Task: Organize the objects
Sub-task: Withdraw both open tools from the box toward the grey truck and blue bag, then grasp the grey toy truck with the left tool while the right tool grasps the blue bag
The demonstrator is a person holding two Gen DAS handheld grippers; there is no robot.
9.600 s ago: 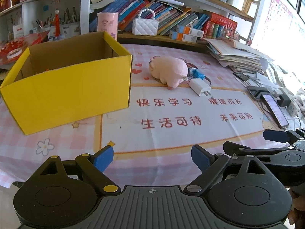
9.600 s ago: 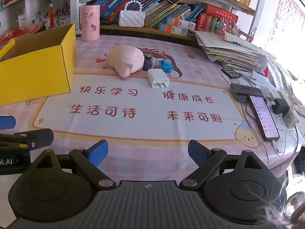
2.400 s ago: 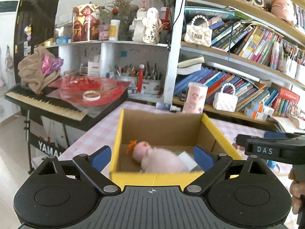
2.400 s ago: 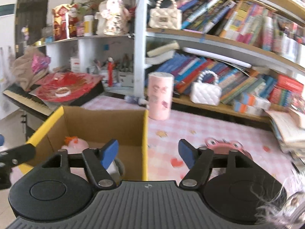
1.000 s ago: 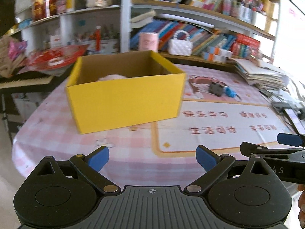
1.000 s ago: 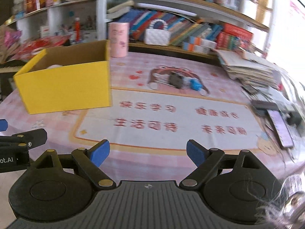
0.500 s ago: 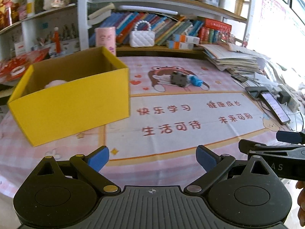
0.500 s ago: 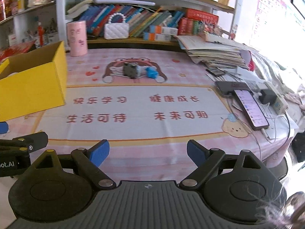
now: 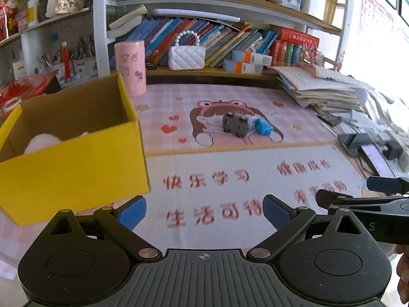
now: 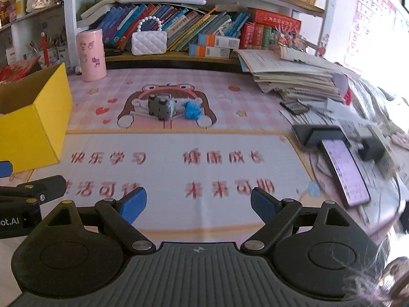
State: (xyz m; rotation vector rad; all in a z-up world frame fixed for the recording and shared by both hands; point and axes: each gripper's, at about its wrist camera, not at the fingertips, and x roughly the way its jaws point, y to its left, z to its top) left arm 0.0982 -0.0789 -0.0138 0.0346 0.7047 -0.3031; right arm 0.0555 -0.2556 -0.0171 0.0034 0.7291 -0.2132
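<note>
Grey toy car point(image 10: 161, 107) beside a blue scrap point(image 10: 191, 109) toward the worktop's far edge looks light, rigid, best pinched across its sides; both the left hand-held gripper point(image 9: 204, 209) and right hand-held gripper point(image 10: 198, 203) gape wide, empty

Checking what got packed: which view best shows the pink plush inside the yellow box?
The left wrist view. It looks over the yellow box rim, so the pink plush shows against the near wall. The right wrist view catches only the box's corner and outer side at its left edge; the plush is hidden there.
</note>
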